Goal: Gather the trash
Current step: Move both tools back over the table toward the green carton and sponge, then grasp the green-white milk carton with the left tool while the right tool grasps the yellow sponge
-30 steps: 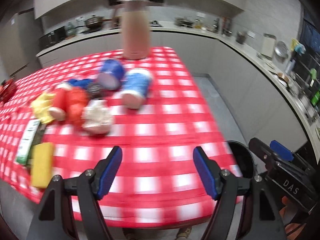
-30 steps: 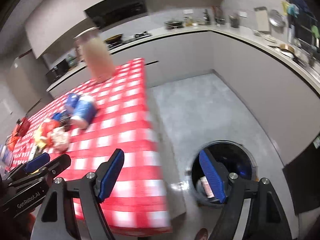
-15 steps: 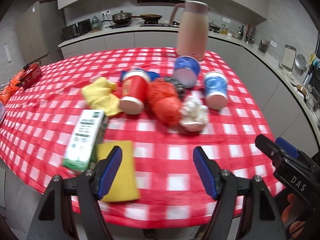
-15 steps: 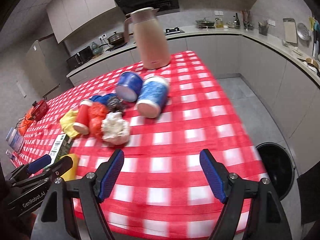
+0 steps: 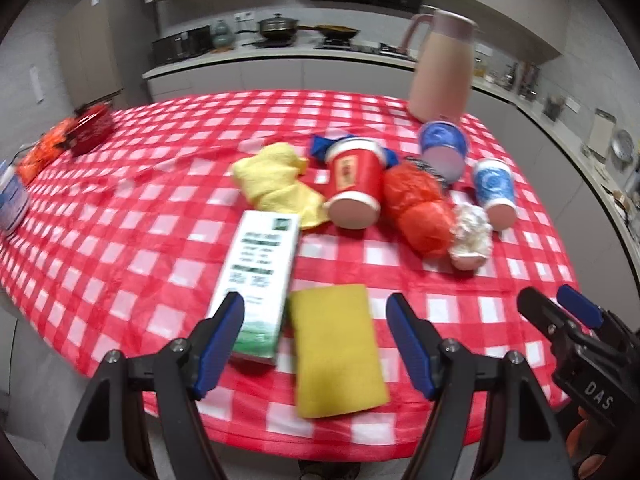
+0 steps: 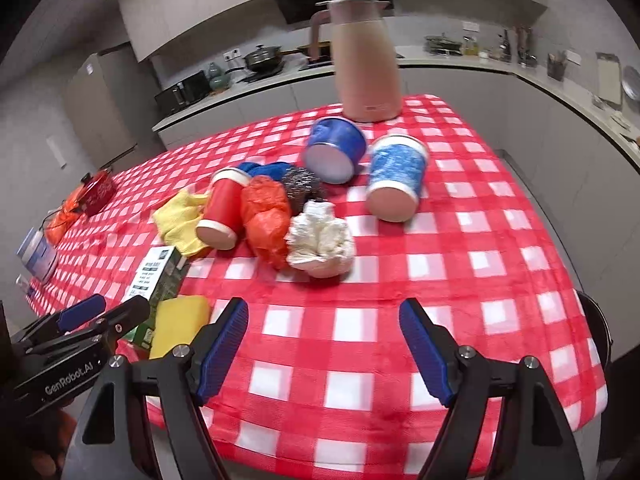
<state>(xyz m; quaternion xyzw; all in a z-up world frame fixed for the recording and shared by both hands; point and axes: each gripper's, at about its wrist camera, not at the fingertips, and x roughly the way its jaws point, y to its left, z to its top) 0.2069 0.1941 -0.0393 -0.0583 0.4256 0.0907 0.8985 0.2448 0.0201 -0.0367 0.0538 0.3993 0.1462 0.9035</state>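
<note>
Both tongs, left tongs (image 5: pixel 314 336) and right tongs (image 6: pixel 324 344), hang released and empty above the table (image 6: pixel 460 280).

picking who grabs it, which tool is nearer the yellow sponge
Left. The left tool hangs right over the yellow sponge, which shows between its open fingers. The right tool is off to the sponge's right, over bare checked cloth.

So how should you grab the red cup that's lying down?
Grip the red cup across its round body, coming from above. It lies on its side, open end toward the camera, yellow cloth and orange bag crowding both sides.
</note>
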